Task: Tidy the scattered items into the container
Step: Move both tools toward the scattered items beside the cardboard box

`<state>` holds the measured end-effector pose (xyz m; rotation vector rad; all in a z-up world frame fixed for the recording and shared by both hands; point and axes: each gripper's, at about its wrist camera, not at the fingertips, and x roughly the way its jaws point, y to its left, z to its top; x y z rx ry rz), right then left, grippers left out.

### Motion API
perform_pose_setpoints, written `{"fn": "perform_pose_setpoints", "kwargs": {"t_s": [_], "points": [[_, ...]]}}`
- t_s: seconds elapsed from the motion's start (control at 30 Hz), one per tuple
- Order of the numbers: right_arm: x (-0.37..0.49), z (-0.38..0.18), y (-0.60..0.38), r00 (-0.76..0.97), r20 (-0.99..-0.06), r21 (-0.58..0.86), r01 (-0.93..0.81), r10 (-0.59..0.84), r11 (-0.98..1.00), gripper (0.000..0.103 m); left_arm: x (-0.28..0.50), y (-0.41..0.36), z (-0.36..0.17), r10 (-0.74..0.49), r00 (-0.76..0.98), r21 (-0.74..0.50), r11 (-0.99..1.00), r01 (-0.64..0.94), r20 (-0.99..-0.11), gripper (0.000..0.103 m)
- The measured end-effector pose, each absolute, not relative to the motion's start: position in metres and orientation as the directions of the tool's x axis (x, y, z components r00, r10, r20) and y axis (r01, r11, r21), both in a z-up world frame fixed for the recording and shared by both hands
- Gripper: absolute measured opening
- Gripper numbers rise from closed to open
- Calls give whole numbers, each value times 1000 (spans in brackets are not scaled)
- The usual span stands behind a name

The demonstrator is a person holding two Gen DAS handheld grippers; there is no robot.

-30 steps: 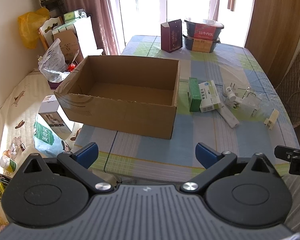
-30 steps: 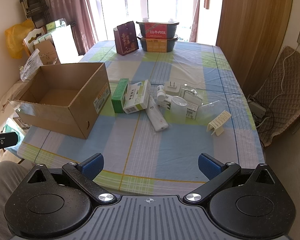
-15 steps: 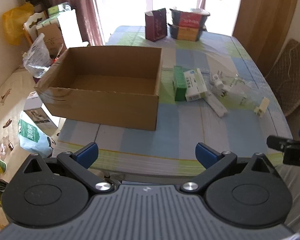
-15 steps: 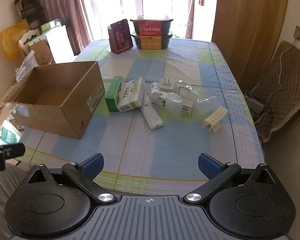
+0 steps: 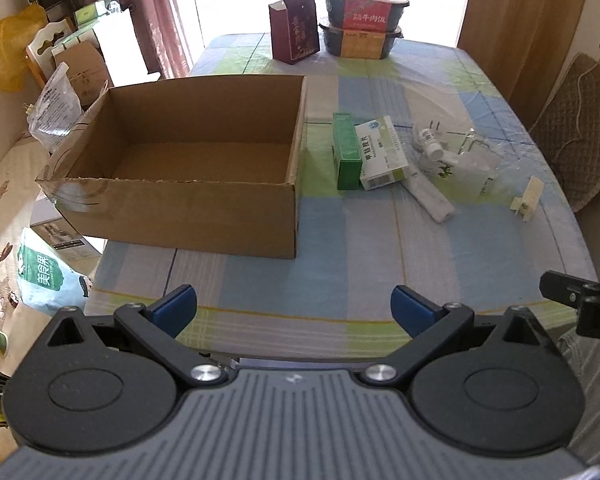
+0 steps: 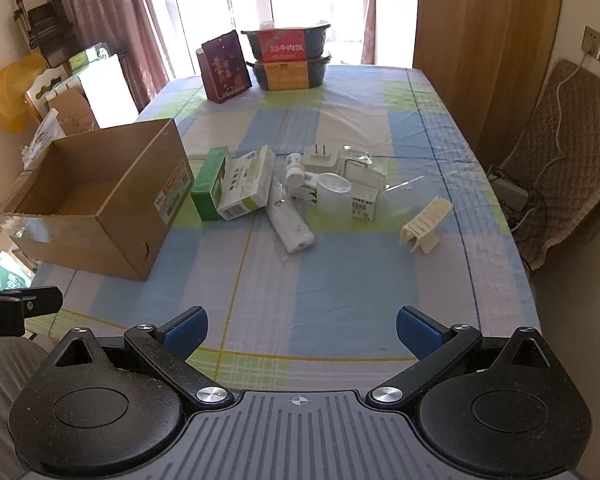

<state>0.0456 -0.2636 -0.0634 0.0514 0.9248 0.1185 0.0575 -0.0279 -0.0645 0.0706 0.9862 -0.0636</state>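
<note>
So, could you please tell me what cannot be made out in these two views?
- Cardboard box: in the right wrist view its near wall hides part of the floor.
- Clear plastic pieces: left wrist view, too transparent and small to identify.
- Print on the white medicine box: too small to read.
- Right gripper: cut off by the left view's edge.

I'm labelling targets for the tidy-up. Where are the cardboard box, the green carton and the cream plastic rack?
cardboard box point(image 5: 188, 216): left wrist view, front outer wall.
green carton point(image 6: 210, 180): right wrist view, top face.
cream plastic rack point(image 6: 426, 222): right wrist view, ribbed top.
</note>
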Motion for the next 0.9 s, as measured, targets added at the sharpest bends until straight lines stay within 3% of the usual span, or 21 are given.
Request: {"fn": "perform_pose_setpoints", "kwargs": {"t_s": [0.33,0.53,0.9], "points": [[63,-73,-274,615,-777,117,-68,134,991,103,78,-45,-75,-42,548,35,991,129,-835,102],[77,-77,-288,656,-744,129,-43,125,991,103,96,-57,-86,-109,528,-23,986,167,-842,101],[118,-95,-329,667,-740,152,48,82,987,103,134,-100,-105,-191,537,8,938,346,-822,99]]}}
